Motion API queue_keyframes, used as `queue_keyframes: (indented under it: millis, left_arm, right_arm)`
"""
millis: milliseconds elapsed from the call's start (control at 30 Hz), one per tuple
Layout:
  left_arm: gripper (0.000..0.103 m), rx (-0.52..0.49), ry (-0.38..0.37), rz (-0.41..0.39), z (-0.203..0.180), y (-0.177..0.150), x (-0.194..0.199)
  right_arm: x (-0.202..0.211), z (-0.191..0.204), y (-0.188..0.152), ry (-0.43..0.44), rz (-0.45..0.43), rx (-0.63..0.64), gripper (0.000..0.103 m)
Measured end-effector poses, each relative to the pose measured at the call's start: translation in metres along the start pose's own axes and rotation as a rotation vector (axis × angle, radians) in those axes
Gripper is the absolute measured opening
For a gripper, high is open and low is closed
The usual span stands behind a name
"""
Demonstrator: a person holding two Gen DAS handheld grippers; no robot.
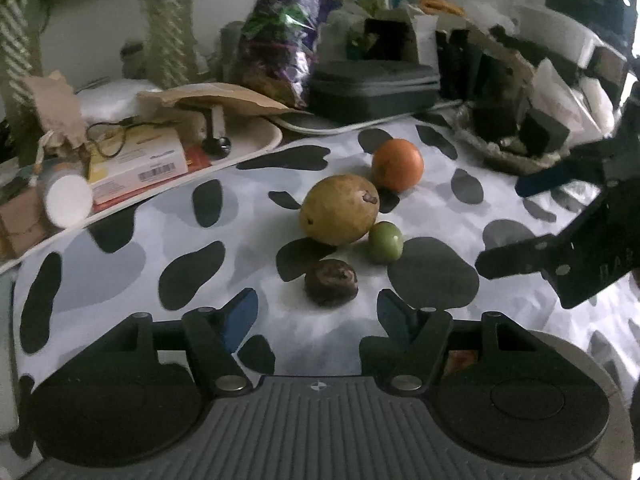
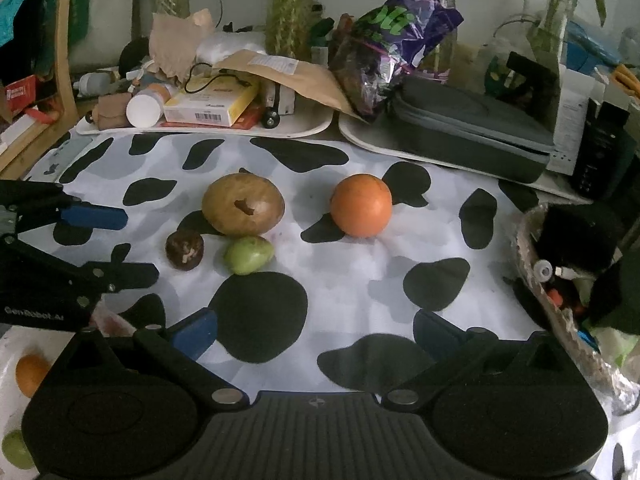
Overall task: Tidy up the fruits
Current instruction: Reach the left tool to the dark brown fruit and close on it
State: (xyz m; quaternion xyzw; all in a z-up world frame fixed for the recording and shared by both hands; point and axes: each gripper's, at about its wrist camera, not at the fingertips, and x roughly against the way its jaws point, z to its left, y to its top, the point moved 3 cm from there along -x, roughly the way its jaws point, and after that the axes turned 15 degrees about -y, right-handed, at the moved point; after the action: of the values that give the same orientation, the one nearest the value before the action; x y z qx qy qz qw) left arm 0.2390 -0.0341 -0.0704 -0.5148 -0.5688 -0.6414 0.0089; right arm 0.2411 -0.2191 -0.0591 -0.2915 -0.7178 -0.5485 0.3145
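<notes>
On a cow-print cloth (image 2: 360, 280) over the worktop, four fruits wait: a yellow-brown pear (image 2: 243, 204) touching a small green fruit (image 2: 249, 260), a dark brown fruit (image 2: 184, 249) just beside them, an orange (image 2: 361, 205) standing apart. Both sets of tongs hang open and empty, the left tongs (image 1: 316, 312) nearest the dark fruit, the right tongs (image 2: 316, 330) facing the orange. A plate (image 2: 12, 344) at the lower left already holds fruit. The dark fruit looks the easiest pick: a straight, low approach, jaws closing around its middle, should avoid nudging the pear.
</notes>
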Motion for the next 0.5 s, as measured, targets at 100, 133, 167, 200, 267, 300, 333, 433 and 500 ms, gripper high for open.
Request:
queue_keyframes:
  millis: [100, 133, 167, 200, 267, 300, 333, 433, 500]
  left_arm:
    - [0.061, -0.023, -0.007, 0.023, 0.001, 0.003, -0.008]
    - [0.060, -0.026, -0.012, 0.029, 0.002, 0.005, -0.011]
    - [0.057, -0.029, -0.018, 0.035, 0.002, 0.006, -0.013]
    - [0.056, -0.032, -0.024, 0.042, 0.003, 0.007, -0.015]
    - [0.056, -0.040, -0.031, 0.055, 0.004, 0.009, -0.020]
    - [0.056, -0.043, -0.032, 0.062, 0.004, 0.010, -0.023]
    - [0.055, -0.044, -0.034, 0.070, 0.004, 0.011, -0.025]
    - [0.043, -0.057, -0.028, 0.098, 0.003, 0.013, -0.031]
    - [0.041, -0.071, -0.024, 0.118, 0.001, 0.014, -0.035]
  right_arm:
    - [-0.006, 0.000, 0.003, 0.002, 0.001, 0.011, 0.103]
    - [-0.008, -0.001, 0.004, 0.001, 0.001, 0.013, 0.103]
    - [-0.010, -0.002, 0.005, 0.001, 0.002, 0.013, 0.103]
    - [-0.012, -0.002, 0.006, 0.001, 0.004, 0.012, 0.103]
    - [-0.016, -0.004, 0.006, 0.002, 0.007, 0.011, 0.103]
    - [-0.017, -0.004, 0.006, 0.001, 0.009, 0.011, 0.103]
    - [-0.019, -0.005, 0.007, 0.002, 0.012, 0.010, 0.103]
    - [-0.023, -0.007, 0.007, 0.010, 0.022, 0.001, 0.103]
    - [-0.024, -0.008, 0.008, 0.004, 0.021, -0.001, 0.103]
